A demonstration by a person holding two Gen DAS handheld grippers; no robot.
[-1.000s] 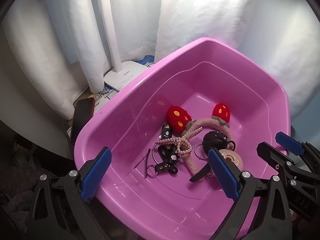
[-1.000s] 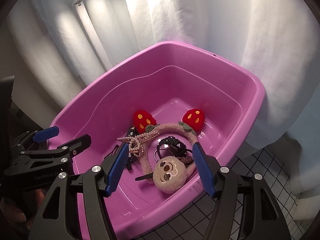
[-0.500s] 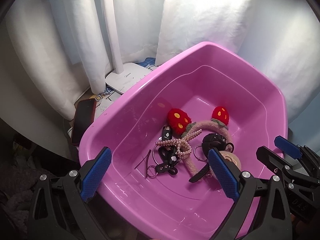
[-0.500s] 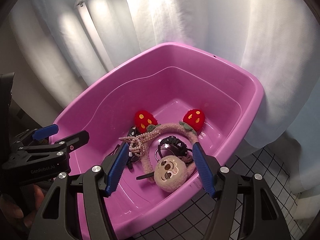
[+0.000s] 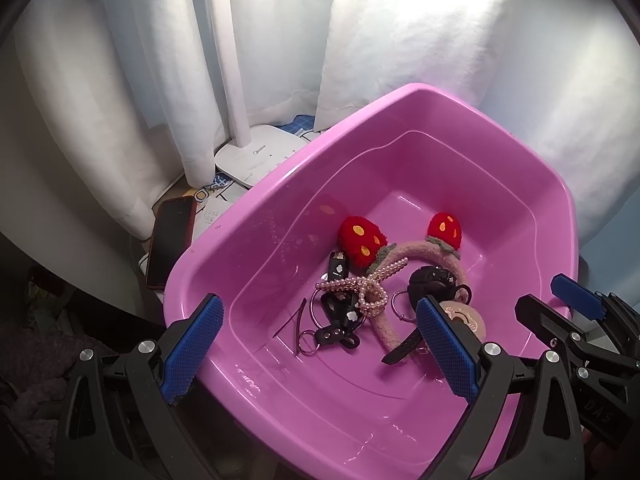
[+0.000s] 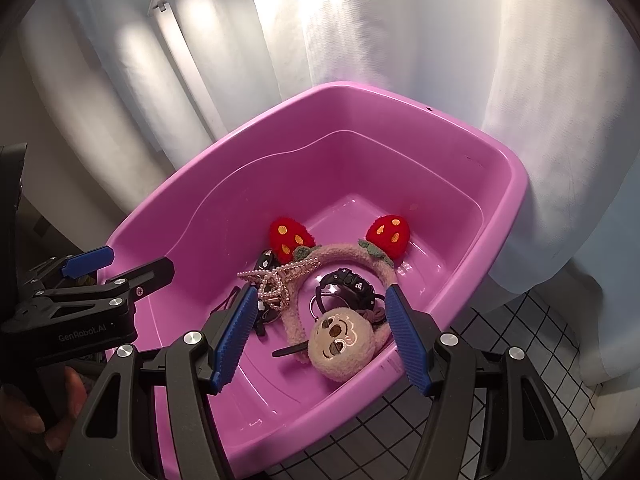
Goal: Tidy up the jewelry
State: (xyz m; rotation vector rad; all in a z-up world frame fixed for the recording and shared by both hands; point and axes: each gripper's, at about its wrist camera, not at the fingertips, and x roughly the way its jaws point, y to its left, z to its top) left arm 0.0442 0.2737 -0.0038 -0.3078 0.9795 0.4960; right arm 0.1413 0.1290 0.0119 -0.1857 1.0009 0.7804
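Inside pink basin (image 5: 256,208), headband (image 5: 416,250) (strawberry-eared), pearls (image 5: 370,284)

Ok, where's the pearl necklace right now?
In the left wrist view the pearl necklace lies on the floor of the pink tub, left of centre, draped over the strawberry headband and the black keychain.

Left gripper (image 5: 320,344) is held angled downward, jaws spread wide, nothing clasped. Right gripper (image 6: 320,332) is likewise tilted down, jaws apart and empty.
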